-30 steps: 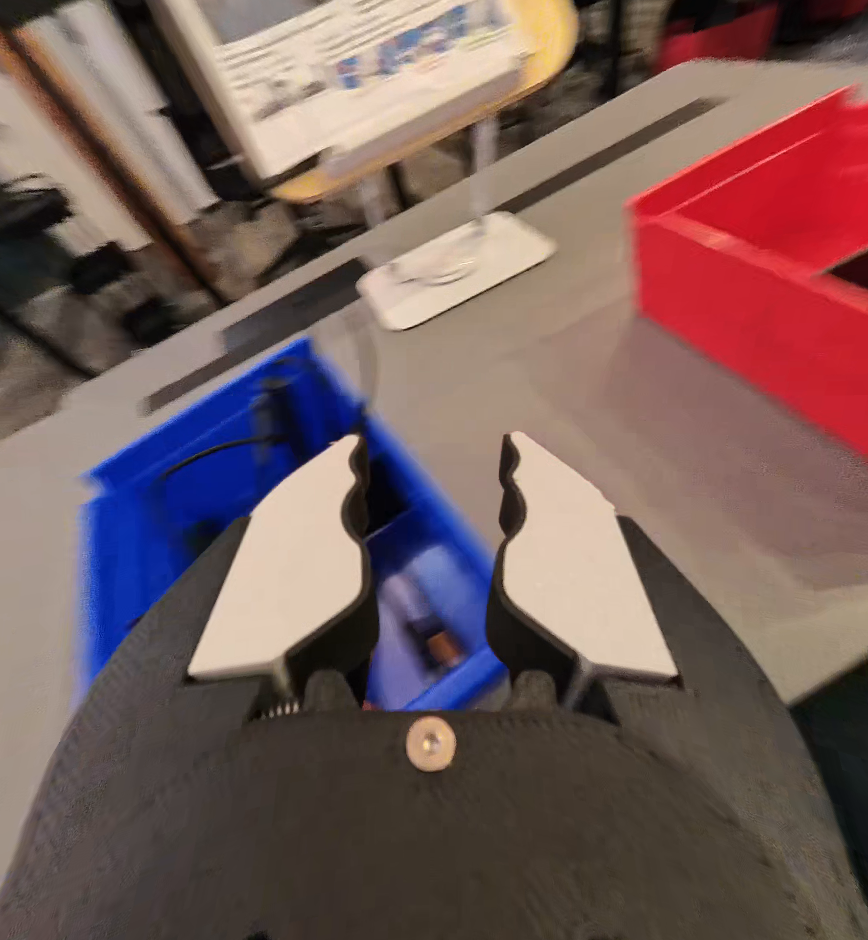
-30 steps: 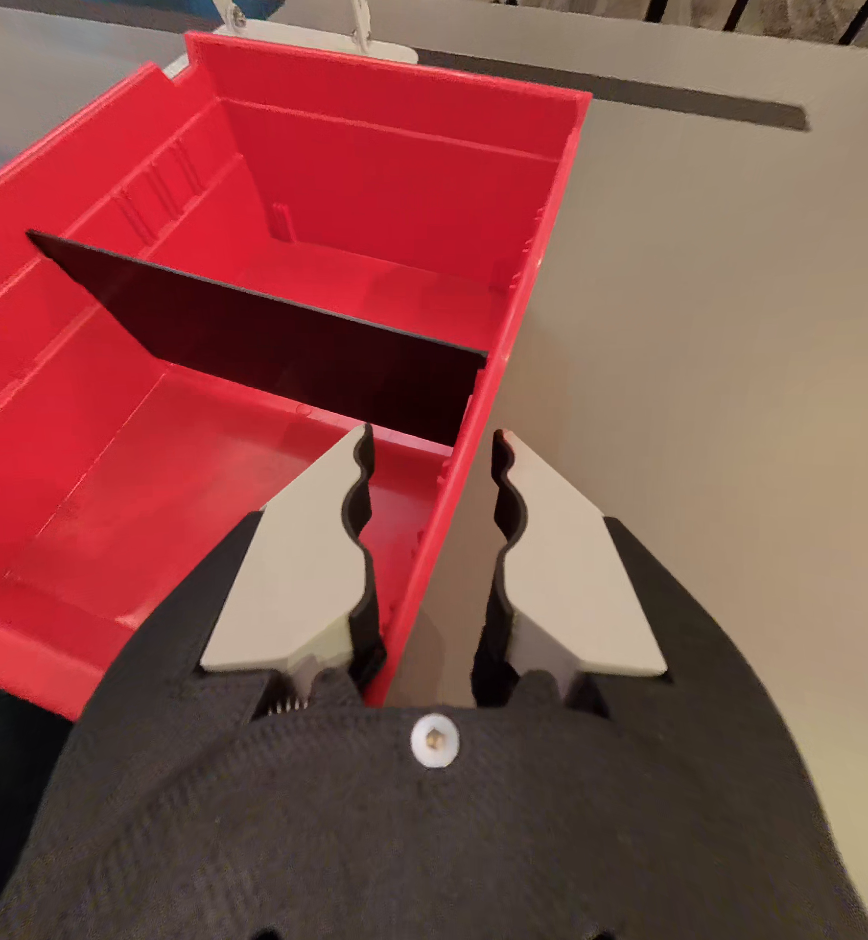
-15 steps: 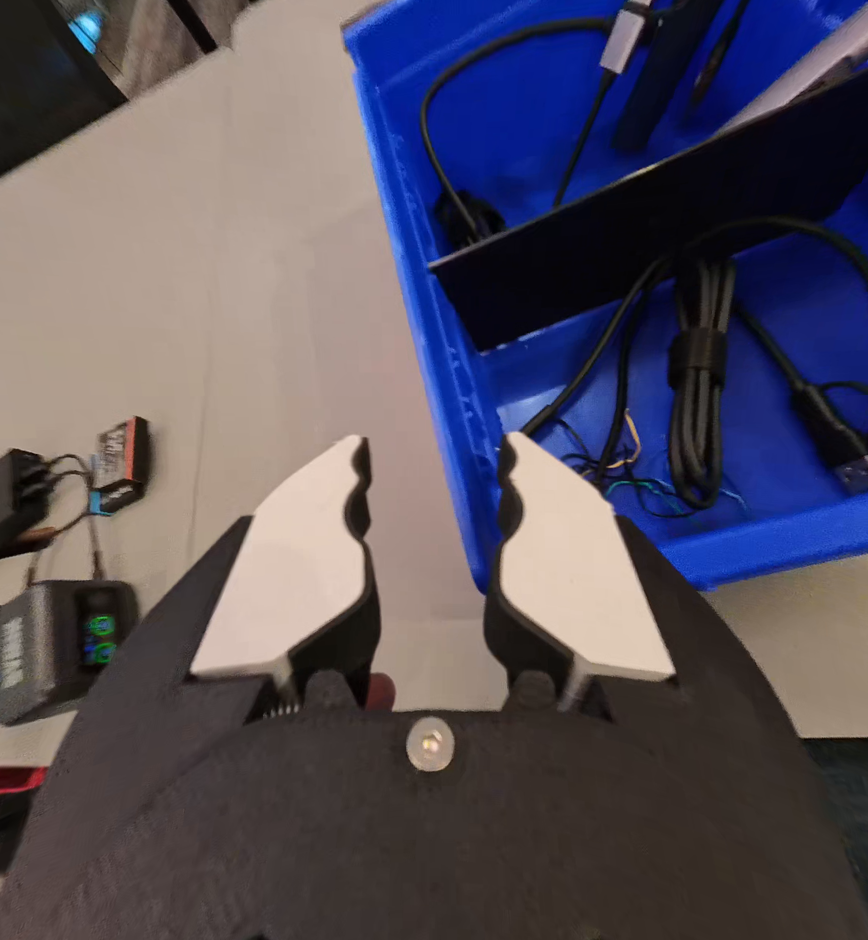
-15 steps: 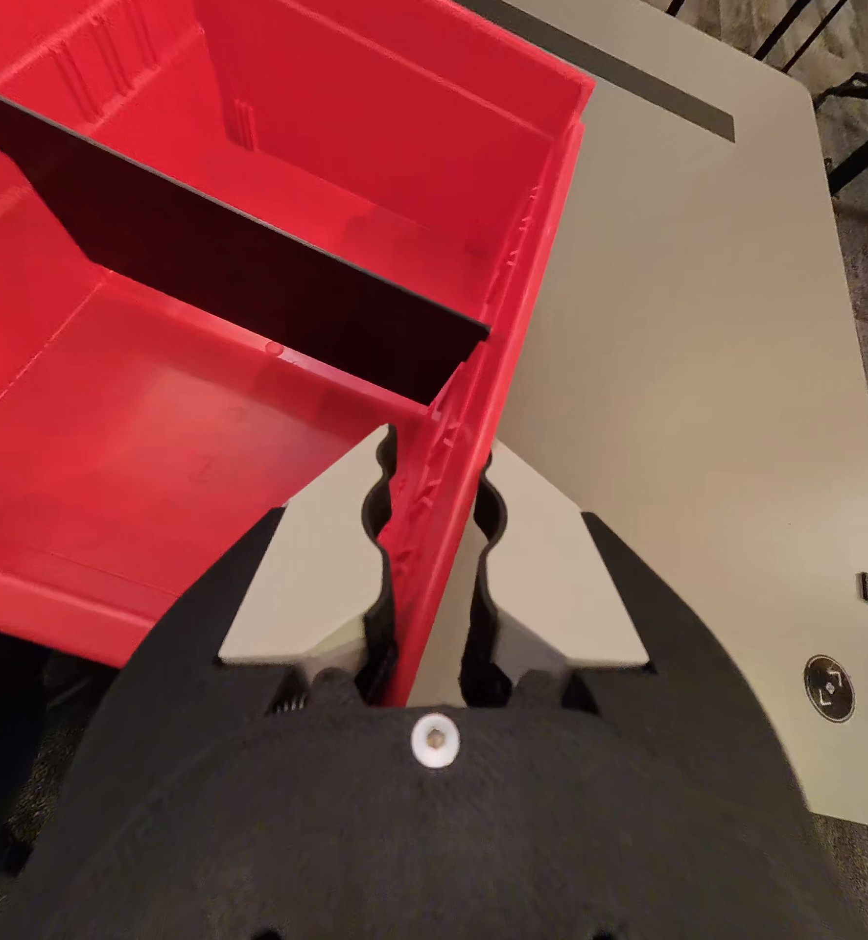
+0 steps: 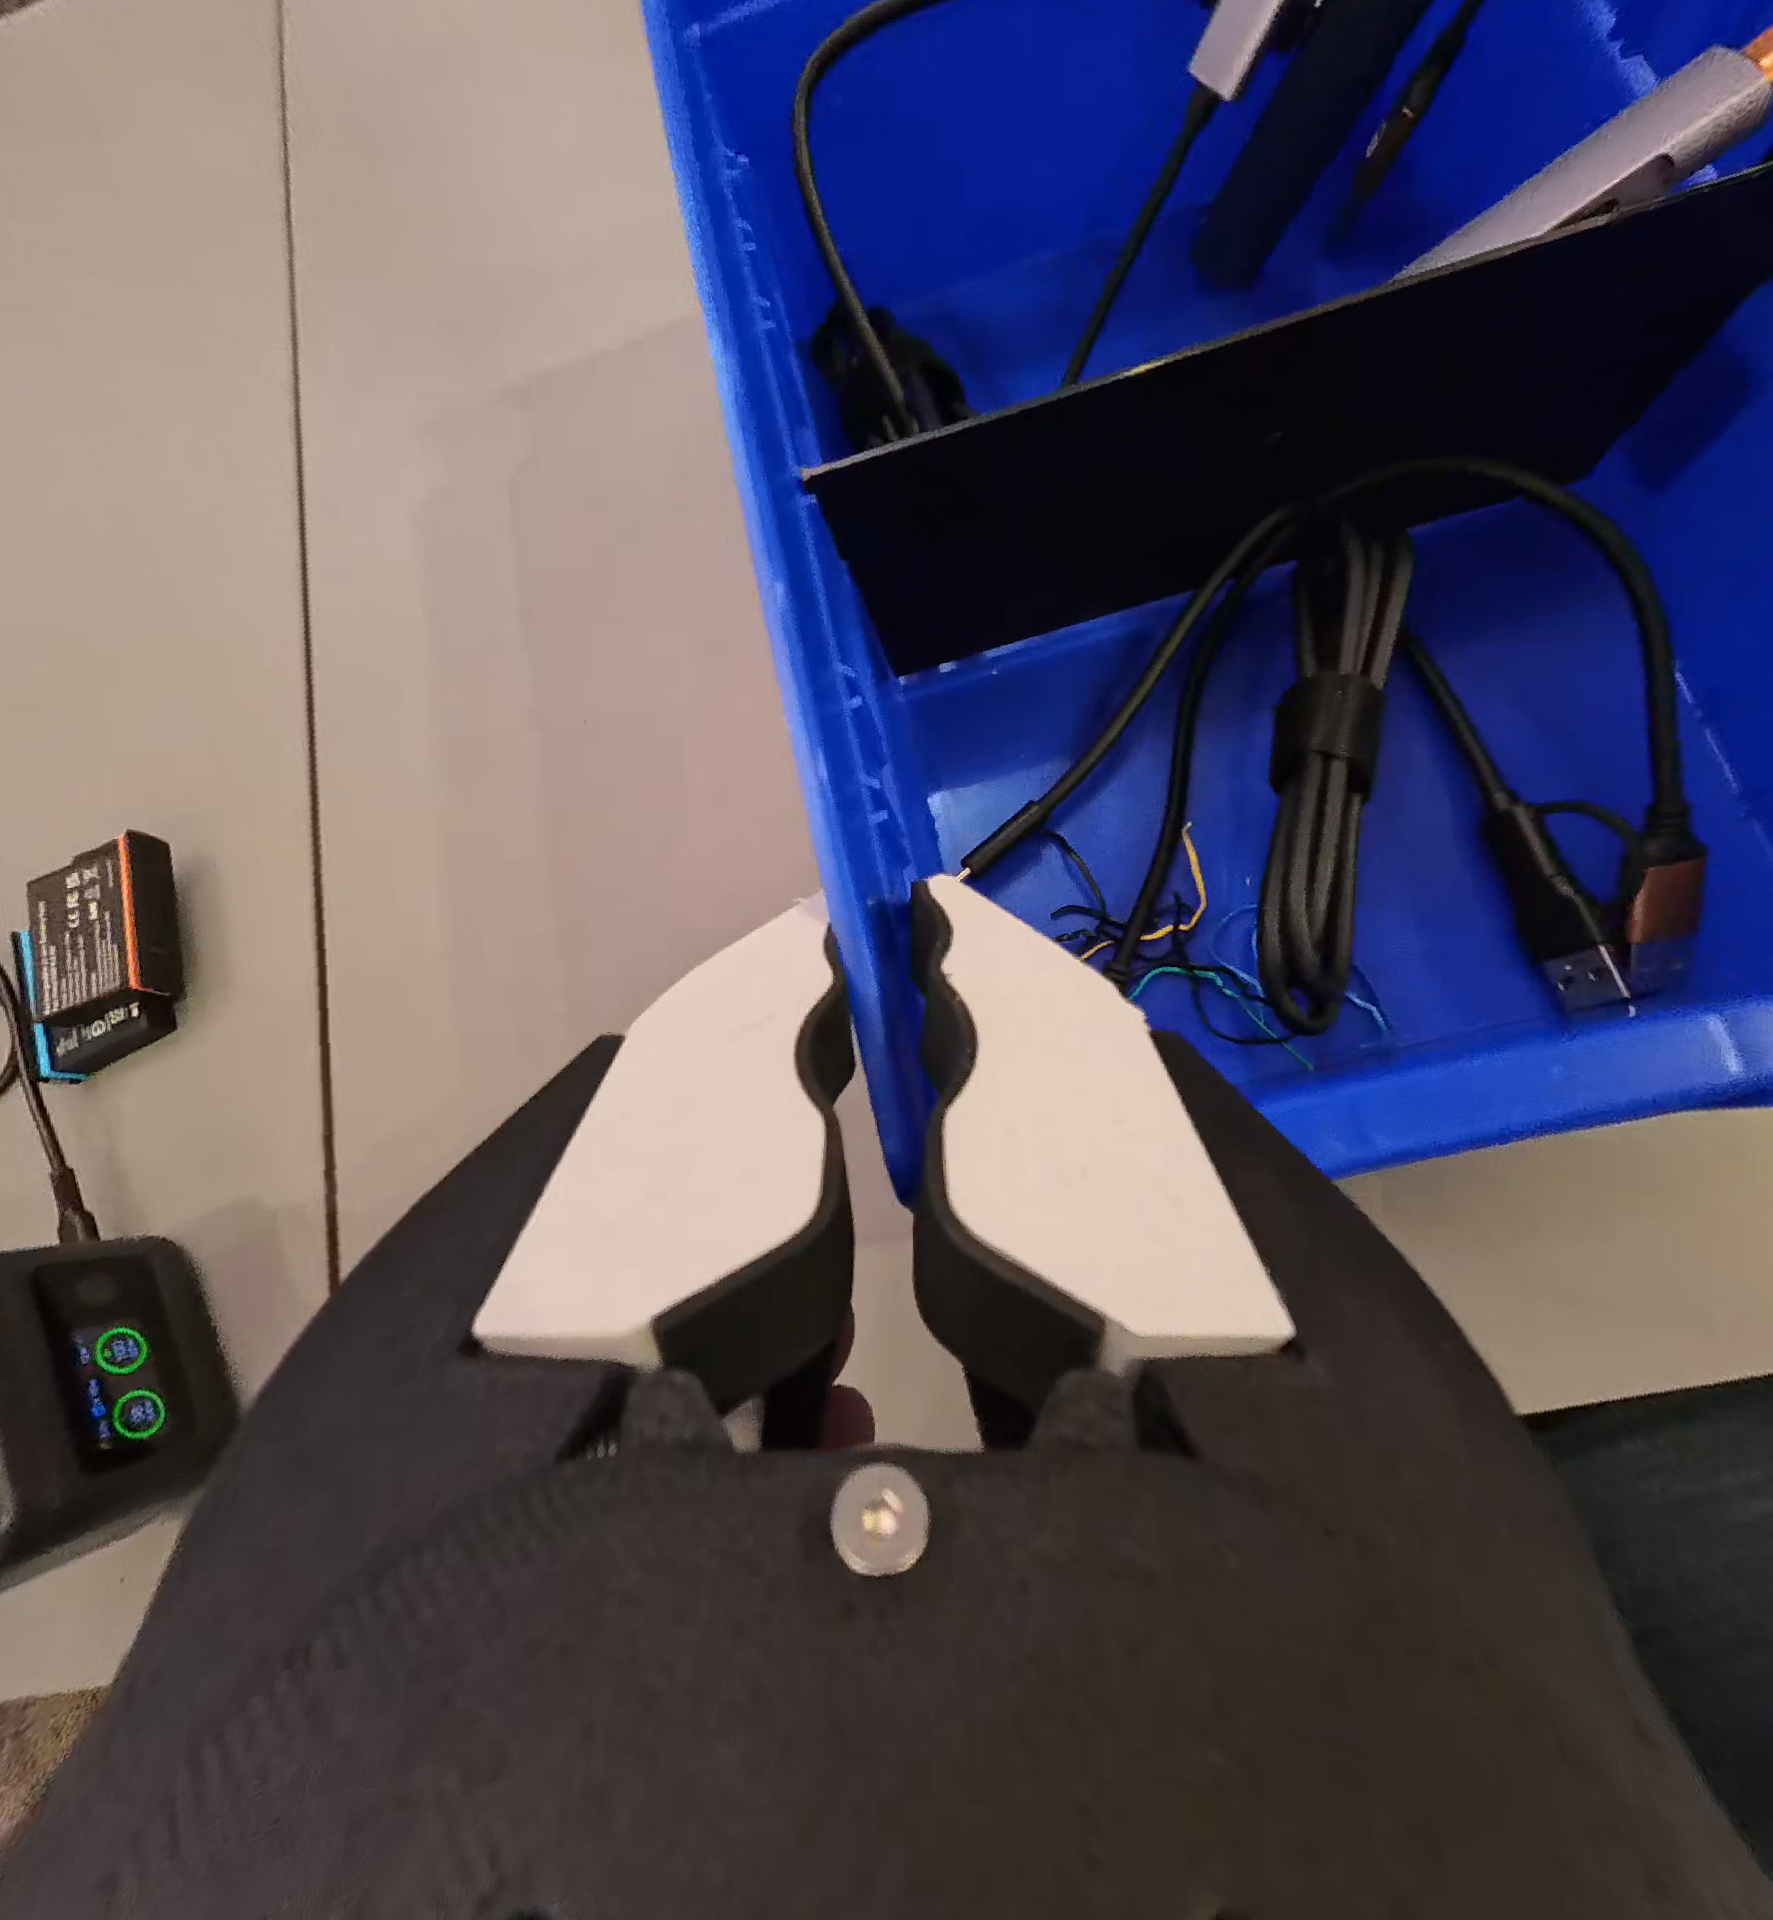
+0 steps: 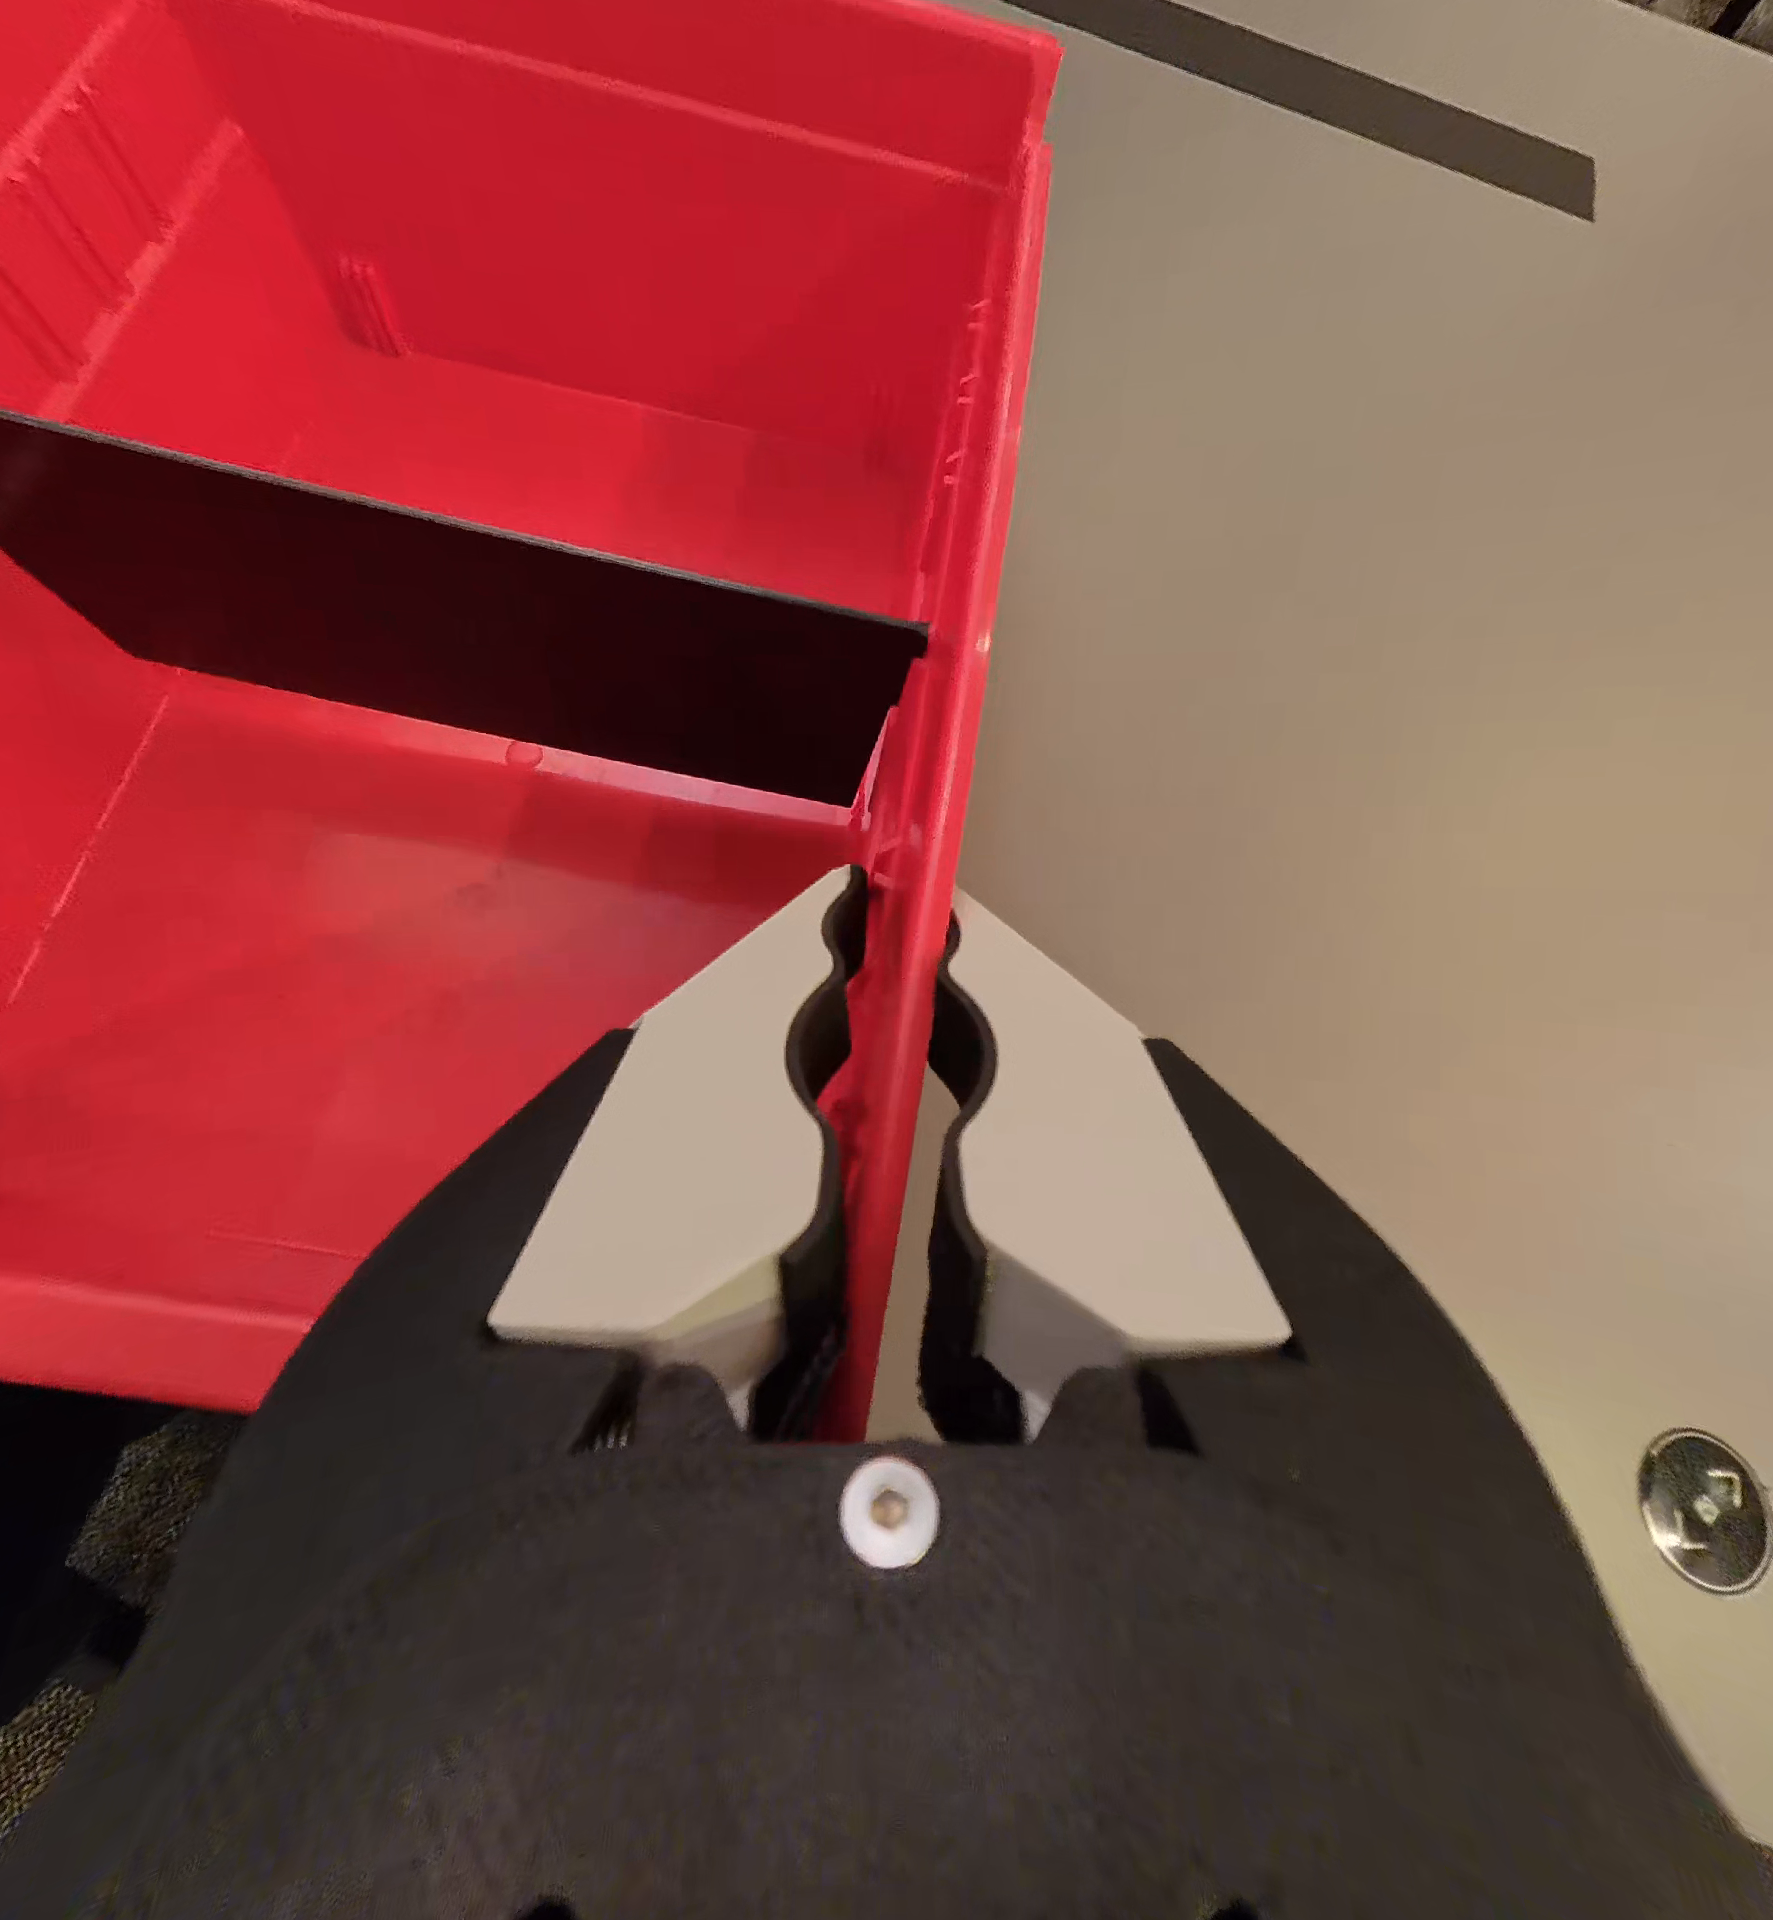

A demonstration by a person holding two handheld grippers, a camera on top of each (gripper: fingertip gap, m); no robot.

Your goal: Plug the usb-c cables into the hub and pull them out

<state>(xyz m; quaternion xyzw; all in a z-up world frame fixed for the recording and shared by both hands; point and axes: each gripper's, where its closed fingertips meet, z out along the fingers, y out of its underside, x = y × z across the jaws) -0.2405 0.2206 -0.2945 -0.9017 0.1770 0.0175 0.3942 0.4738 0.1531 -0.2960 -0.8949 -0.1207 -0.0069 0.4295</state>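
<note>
In the left wrist view my left gripper (image 5: 877, 914) is shut on the left wall of a blue bin (image 5: 866, 790), one finger outside and one inside. The bin's near compartment holds a bundled black cable (image 5: 1323, 790), a loose black cable (image 5: 1100, 769) and a cable with USB plugs (image 5: 1609, 935). Behind a black divider (image 5: 1277, 457) lie grey hub-like devices (image 5: 1630, 145) and another black cable (image 5: 820, 187). In the right wrist view my right gripper (image 6: 903, 904) is shut on the right wall of a red bin (image 6: 949, 675), which has a black divider (image 6: 466, 613) and nothing in it.
On the grey table (image 5: 497, 520), left of the blue bin, lie small batteries (image 5: 97, 945) and a black charger with lit green rings (image 5: 82, 1382). Right of the red bin the table (image 6: 1381, 727) ends at a rounded corner with a metal disc (image 6: 1708, 1522). Some 70 cm of space lies between my two pairs of fingers.
Both grippers closed from open onto the bin walls. The left swung from a view over the table down to the blue bin's left wall; the right slid farther along the red bin's wall.
</note>
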